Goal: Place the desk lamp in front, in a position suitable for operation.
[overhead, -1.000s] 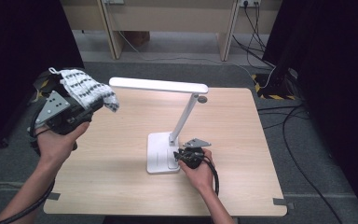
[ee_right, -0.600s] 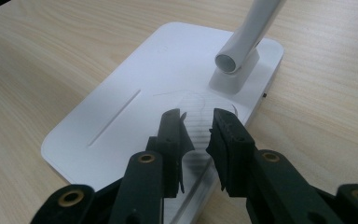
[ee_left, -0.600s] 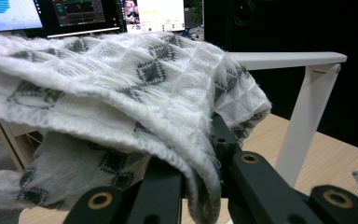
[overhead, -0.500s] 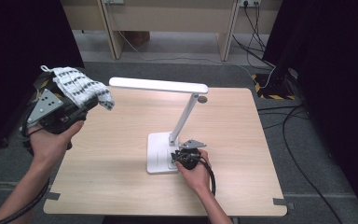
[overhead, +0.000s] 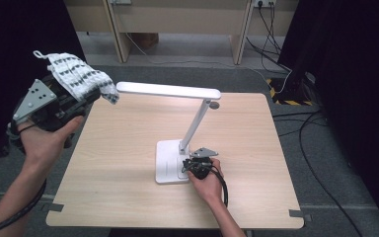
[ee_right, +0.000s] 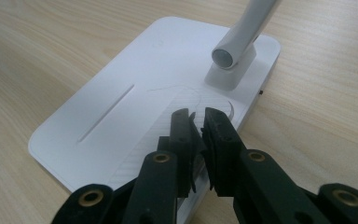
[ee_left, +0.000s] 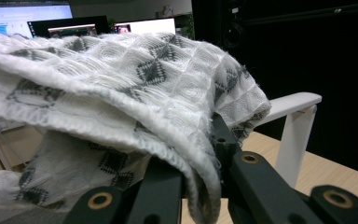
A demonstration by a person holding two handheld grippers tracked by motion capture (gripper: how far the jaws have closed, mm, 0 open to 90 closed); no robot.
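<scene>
Since a second ago, lifted higher left of the bench [overhead: 128,163]: left gripper [overhead: 86,96], clamped on patterned cloth [overhead: 79,74]. Left gripper view: cloth [ee_left: 121,93] draped over jaws, lamp head [ee_left: 291,102] beyond. Right gripper view: right gripper [ee_right: 198,128] nearly together, tips above lamp base [ee_right: 135,107].

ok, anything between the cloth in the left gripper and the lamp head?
Nothing visible. The cloth hangs from the left gripper, off the table's left edge, its corner beside the near end of the lamp head. Open air lies between them. The right gripper is down at the lamp base, off that line.
</scene>
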